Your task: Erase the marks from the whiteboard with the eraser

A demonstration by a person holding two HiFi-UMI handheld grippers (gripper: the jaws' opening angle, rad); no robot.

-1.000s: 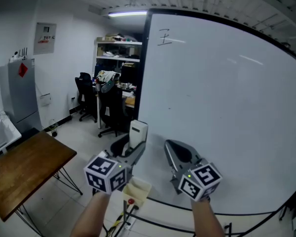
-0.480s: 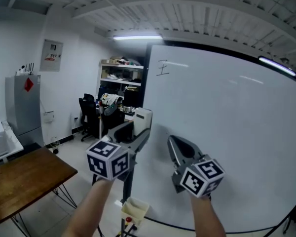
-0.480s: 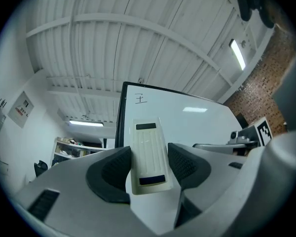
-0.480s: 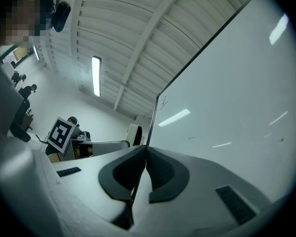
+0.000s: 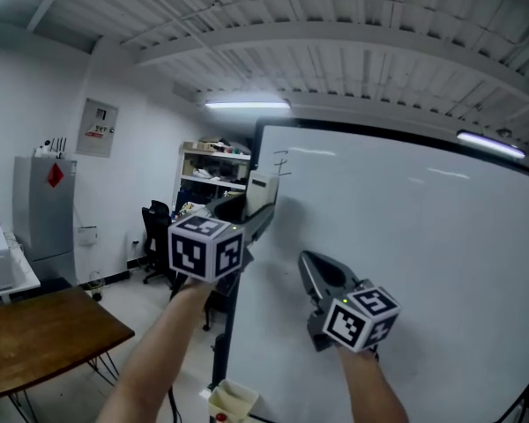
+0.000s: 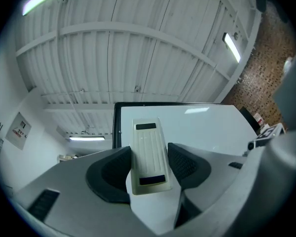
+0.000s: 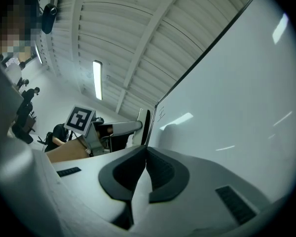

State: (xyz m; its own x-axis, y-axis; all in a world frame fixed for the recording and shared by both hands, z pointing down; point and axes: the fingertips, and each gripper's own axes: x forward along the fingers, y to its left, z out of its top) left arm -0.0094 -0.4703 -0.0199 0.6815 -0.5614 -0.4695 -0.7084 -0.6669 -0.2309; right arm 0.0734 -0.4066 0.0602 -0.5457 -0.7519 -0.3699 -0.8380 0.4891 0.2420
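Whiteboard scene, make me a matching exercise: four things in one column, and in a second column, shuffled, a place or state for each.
Things
1. eraser
2. right gripper
3. written mark
4. wooden table

Places or states
A. lower left of the head view
B. shut, with nothing between its jaws
C. clamped in the left gripper
D. top left corner of the whiteboard

Pairs: 1-C, 2-B, 3-D, 4-A
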